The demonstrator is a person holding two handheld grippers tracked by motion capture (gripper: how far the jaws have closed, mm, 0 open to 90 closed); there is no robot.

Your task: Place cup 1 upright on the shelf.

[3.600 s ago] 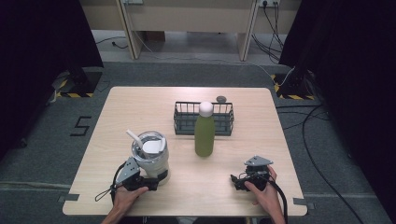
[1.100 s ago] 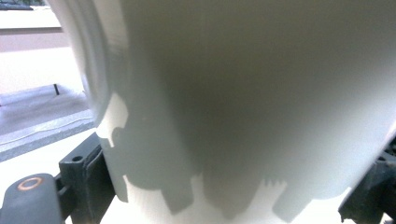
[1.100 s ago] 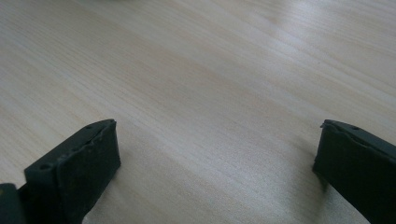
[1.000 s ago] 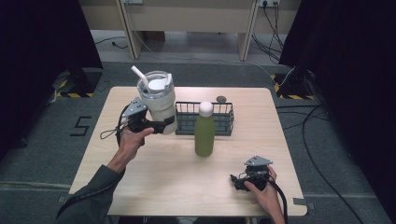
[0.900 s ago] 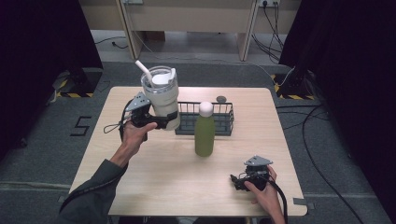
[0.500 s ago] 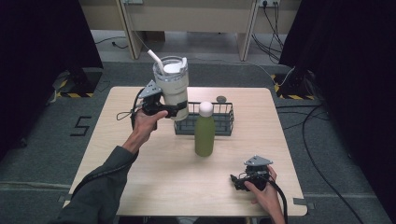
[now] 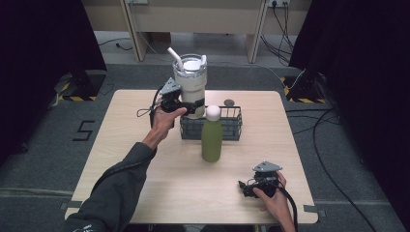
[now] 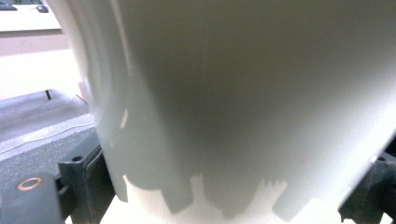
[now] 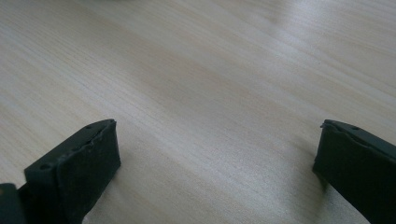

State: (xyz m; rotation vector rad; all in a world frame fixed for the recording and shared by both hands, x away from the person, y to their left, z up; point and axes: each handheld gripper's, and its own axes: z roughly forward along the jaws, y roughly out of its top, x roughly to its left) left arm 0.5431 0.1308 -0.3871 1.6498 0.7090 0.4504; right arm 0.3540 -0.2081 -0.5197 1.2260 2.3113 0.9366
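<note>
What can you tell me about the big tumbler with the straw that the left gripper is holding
The tumbler is a large cream-white cup, smooth like coated metal or plastic, with a clear lid and a white straw leaning left. It stands upright, lifted above the table's far side, over the left end of the black wire basket. The left gripper clamps its lower body, jaws on either side.

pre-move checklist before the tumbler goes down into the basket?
1. Grip: left gripper clamped on tumbler, jaws on both sides in the left gripper view: ok.
2. Tumbler upright, straw up: ok.
3. Tumbler over wire basket: over its left end, exact alignment cannot tell.
4. Basket free inside: cannot tell.
5. Green bottle stands just in front of basket, tight clearance: not ok.
6. Right gripper open, resting on table, out of the path: ok.
</note>
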